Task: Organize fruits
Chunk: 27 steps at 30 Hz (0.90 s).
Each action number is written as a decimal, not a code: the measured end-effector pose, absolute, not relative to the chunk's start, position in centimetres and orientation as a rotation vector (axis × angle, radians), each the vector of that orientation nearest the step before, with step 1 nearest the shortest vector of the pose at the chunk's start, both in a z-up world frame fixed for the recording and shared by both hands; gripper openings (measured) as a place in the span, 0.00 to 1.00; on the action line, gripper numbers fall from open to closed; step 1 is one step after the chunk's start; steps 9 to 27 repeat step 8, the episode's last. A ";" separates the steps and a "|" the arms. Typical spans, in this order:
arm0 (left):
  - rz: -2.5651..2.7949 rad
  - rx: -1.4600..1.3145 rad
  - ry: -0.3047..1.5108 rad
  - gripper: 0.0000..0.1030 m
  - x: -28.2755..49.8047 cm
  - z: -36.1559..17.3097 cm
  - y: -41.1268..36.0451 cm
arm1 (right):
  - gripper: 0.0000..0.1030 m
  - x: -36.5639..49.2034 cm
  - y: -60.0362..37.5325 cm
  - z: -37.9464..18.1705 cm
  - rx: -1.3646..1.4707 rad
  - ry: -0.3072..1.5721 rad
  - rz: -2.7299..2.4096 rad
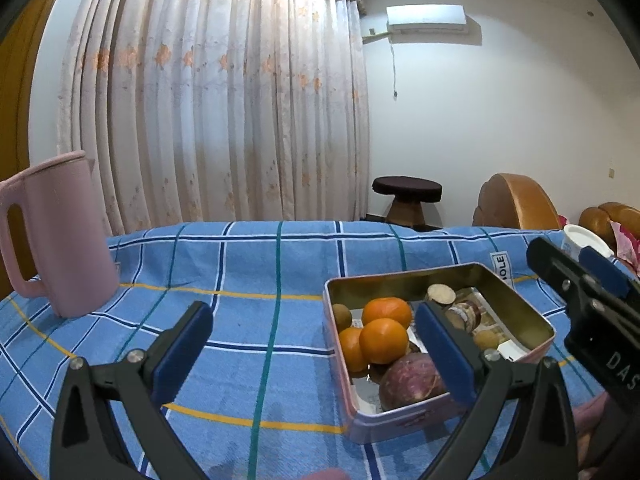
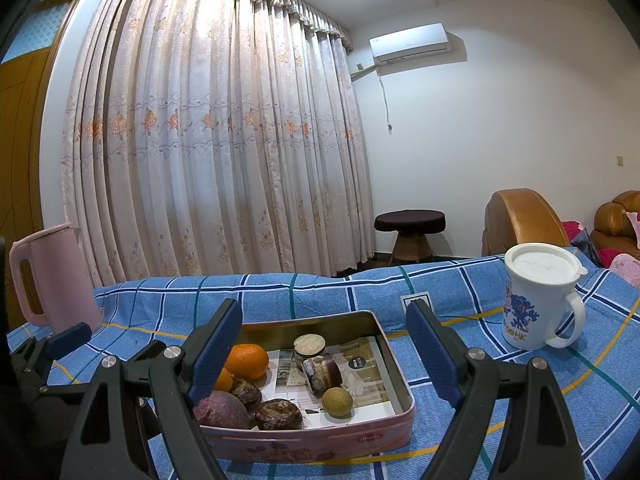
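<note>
A pink rectangular tin (image 1: 516, 300) (image 2: 394, 360) lies on the blue checked cloth. It holds oranges (image 1: 383, 340) (image 2: 246, 361), a purple passion fruit (image 1: 412, 380) (image 2: 220, 412), small brown and tan fruits (image 2: 337, 401) and sugarcane pieces (image 2: 322, 372). My left gripper (image 1: 316, 348) is open and empty, above the cloth just left of the tin, its right finger over the tin. My right gripper (image 2: 324, 350) is open and empty, hovering over the tin. The right gripper also shows in the left wrist view (image 1: 576, 276).
A pink kettle (image 1: 56, 236) (image 2: 56, 276) stands at the table's far left. A white lidded mug (image 2: 538, 300) stands at the far right. A dark stool (image 1: 406, 200) and brown leather chairs (image 2: 520, 220) are beyond the table.
</note>
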<state>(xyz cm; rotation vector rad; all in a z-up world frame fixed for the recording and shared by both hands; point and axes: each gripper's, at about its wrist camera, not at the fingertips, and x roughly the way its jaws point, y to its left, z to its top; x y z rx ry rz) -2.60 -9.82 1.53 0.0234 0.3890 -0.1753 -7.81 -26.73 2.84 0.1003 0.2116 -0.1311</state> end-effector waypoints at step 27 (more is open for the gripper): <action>-0.191 0.020 0.397 1.00 -2.5 1.5 -9.9 | 0.83 -7.8 -26.8 2.9 0.097 0.220 -0.128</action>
